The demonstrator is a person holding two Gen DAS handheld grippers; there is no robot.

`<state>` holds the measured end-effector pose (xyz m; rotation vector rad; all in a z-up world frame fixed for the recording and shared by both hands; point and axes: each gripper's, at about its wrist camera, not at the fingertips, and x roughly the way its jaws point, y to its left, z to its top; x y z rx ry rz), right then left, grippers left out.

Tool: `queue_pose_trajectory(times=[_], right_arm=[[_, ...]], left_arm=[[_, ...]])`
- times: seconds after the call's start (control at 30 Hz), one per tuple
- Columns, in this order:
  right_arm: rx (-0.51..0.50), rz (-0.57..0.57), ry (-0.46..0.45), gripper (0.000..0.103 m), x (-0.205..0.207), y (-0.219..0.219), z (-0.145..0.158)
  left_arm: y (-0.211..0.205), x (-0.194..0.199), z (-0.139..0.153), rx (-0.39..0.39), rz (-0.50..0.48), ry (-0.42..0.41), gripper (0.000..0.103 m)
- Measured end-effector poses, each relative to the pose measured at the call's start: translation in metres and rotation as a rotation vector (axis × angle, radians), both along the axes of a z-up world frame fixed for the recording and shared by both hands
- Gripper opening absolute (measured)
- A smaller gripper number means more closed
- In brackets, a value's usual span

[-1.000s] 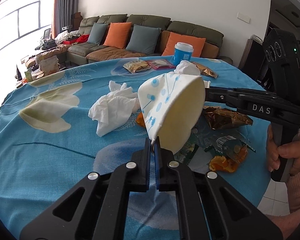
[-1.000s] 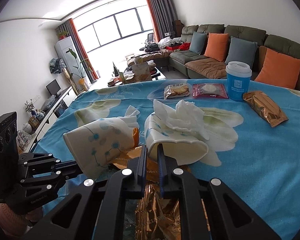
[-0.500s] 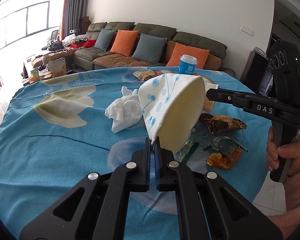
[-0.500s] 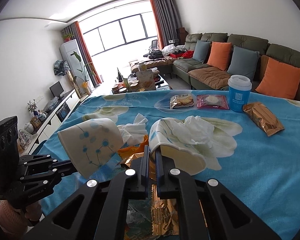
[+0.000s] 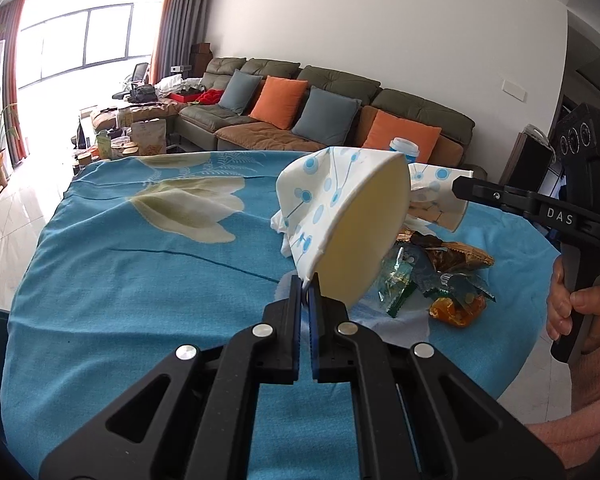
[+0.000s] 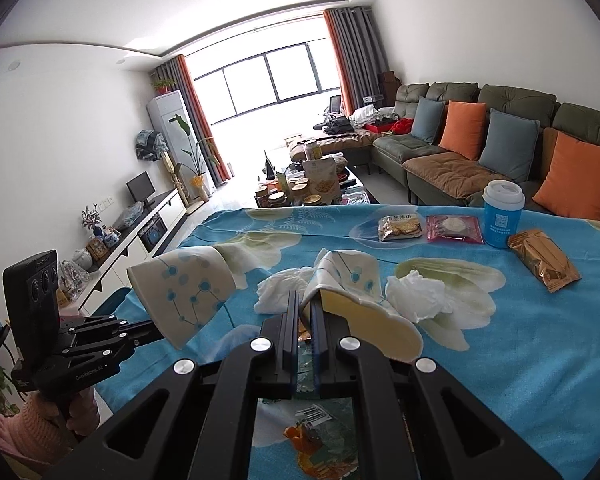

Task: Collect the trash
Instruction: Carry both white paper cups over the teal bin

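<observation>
Pinching its rim, your left gripper (image 5: pixel 307 280) holds one paper cup (image 5: pixel 342 220) clear above the blue flowered tablecloth (image 5: pixel 140 280), jaws clamped nearly together on the thin edge. That cup lies tipped on its side: its long axis runs roughly level, the cream-coloured open mouth toward your right gripper, the base toward the window side. Your right gripper (image 6: pixel 305 312) is likewise closed tight on the rim of the second paper cup (image 6: pixel 352 292), which is crushed — mouth flattened into a long oval facing the camera, base pointing away toward the sofa (image 6: pixel 500 136).

Compared with a second ago, both cups sit higher over the table, and the right one no longer carries the crumpled tissue (image 6: pixel 418 296), which now lies on the cloth just beside it. Another tissue (image 6: pixel 280 292) lies between the cups.

Both cups are thin white paper printed with blue dots and lines — soft, creased walls. Beneath them lie crinkly foil wrappers (image 5: pixel 452 276), glossy and torn.
</observation>
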<state>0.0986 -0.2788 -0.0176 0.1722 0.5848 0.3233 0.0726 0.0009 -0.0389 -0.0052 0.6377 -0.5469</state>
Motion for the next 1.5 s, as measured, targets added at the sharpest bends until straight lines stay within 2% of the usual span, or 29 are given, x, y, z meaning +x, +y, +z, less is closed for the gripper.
queue_pose_trajectory(times=[0.4,1.0,1.5], right_arm=[[0.049,0.174,-0.030,0.004,0.002,0.052,0.012],[0.102,0.438,0.016,0.004,0.028,0.150,0.004],[0.087,0.644,0.027,0.004,0.043,0.235,0.009]], left_arm=[[0.066,-0.028,0.013,-0.014,0.150,-0.024,0.004],[0.172,-0.058,0.020,-0.003,0.416,-0.026,0.004],[0.259,-0.082,0.021,0.009,0.644,-0.013,0.004]])
